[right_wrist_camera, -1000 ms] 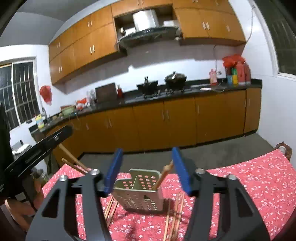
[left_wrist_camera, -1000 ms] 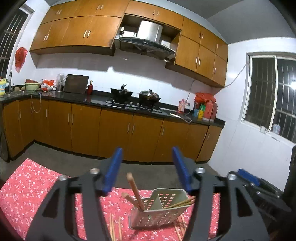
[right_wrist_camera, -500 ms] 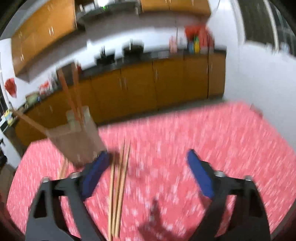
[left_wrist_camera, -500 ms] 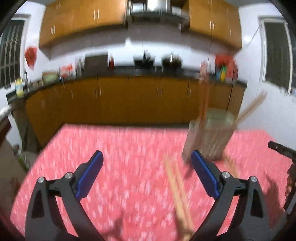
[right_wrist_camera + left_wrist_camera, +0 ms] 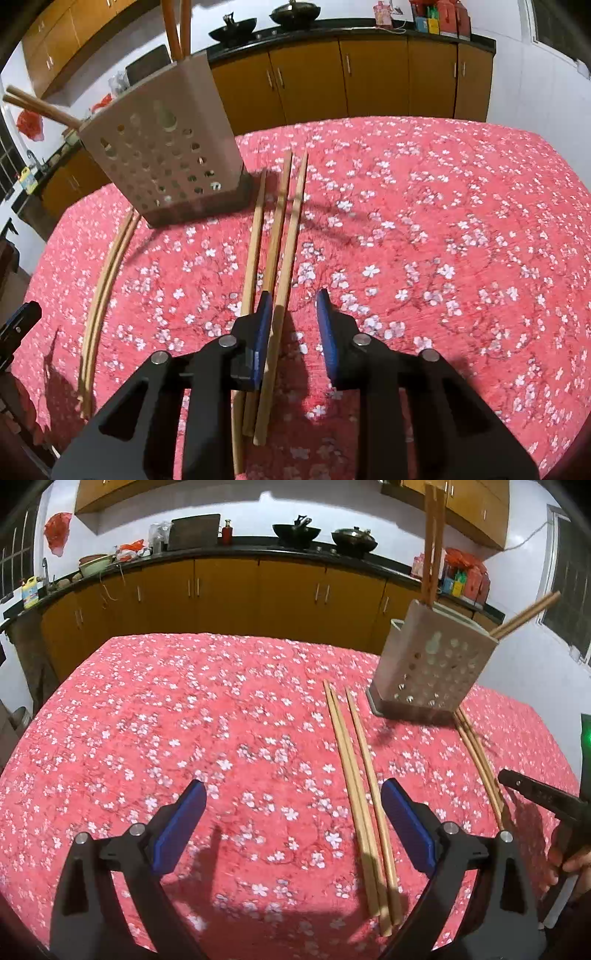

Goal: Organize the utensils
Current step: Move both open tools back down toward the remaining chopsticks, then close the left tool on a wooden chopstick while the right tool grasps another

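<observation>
On a kitchen table spread with a red flowered cloth [image 5: 443, 221], two hand-held grippers hover low over loose chopsticks as a perforated metal holder [image 5: 162, 155] waits at the far side, a few chopsticks already standing or leaning in it.

The right gripper [image 5: 295, 325] is partly closed, its jaws a narrow gap apart and pinching nothing. Its left pad [image 5: 263, 332] sits over the near ends of three chopsticks [image 5: 275, 251], and the outermost stick runs up through the gap, just beside that pad. The left gripper [image 5: 291, 827] is spread wide and empty, with another set of chopsticks [image 5: 354, 775] lying just inside its right finger.

The step in hand looks to be picking up the set under the right gripper. Doing it well likely means shifting a touch to the left so all the sticks, or one chosen stick, sit squarely between the pads, then closing near the thick end, so the load does not swing.

The three sticks lie nearly parallel, long axis running away from the gripper toward the holder, far tips close to its base. The set by the left gripper lies much the same way, pointing at the holder from the other side. To go in, each would need tipping upright.
</observation>
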`<action>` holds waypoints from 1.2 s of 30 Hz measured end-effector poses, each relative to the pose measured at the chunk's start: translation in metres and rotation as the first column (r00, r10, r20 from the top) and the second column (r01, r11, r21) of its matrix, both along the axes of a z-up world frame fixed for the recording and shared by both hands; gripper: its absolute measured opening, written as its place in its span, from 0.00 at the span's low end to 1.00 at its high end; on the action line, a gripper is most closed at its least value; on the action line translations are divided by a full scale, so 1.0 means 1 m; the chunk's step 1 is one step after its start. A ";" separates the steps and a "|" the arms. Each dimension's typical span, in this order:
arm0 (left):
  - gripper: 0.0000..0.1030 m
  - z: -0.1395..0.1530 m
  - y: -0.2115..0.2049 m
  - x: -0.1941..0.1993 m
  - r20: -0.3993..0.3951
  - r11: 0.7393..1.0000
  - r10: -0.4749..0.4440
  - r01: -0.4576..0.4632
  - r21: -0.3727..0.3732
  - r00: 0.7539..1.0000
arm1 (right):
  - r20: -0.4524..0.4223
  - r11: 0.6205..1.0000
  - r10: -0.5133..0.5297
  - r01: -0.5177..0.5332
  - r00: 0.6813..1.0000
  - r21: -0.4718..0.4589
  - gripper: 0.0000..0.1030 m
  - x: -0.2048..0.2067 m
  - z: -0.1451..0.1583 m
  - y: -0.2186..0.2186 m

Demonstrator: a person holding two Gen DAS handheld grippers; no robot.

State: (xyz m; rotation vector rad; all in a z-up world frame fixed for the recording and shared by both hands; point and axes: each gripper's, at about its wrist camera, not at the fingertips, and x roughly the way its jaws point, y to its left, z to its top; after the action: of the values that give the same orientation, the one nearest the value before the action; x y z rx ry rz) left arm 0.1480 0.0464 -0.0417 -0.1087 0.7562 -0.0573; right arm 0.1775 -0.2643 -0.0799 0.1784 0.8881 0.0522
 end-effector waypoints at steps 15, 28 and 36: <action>0.69 -0.019 -0.020 0.008 -0.072 0.999 -0.052 0.052 -0.013 0.996 | 0.006 0.994 -0.076 0.076 0.997 -0.079 0.07 -0.001 -0.005 -0.017; 0.46 -0.035 -0.040 0.017 -0.147 0.991 -0.129 0.131 0.004 0.981 | 0.015 0.990 -0.113 0.113 0.994 -0.087 0.07 -0.006 -0.006 -0.032; 0.39 -0.036 -0.034 0.020 -0.155 0.994 -0.094 0.101 0.036 0.983 | 0.019 0.989 -0.104 0.105 0.994 -0.103 0.07 -0.006 -0.006 -0.031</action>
State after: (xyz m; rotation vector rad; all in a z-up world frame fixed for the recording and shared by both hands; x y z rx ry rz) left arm 0.1675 0.0122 -0.0775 -0.0349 0.9158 -0.1267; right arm 0.1713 -0.2949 -0.0860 0.1270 0.8644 -0.0905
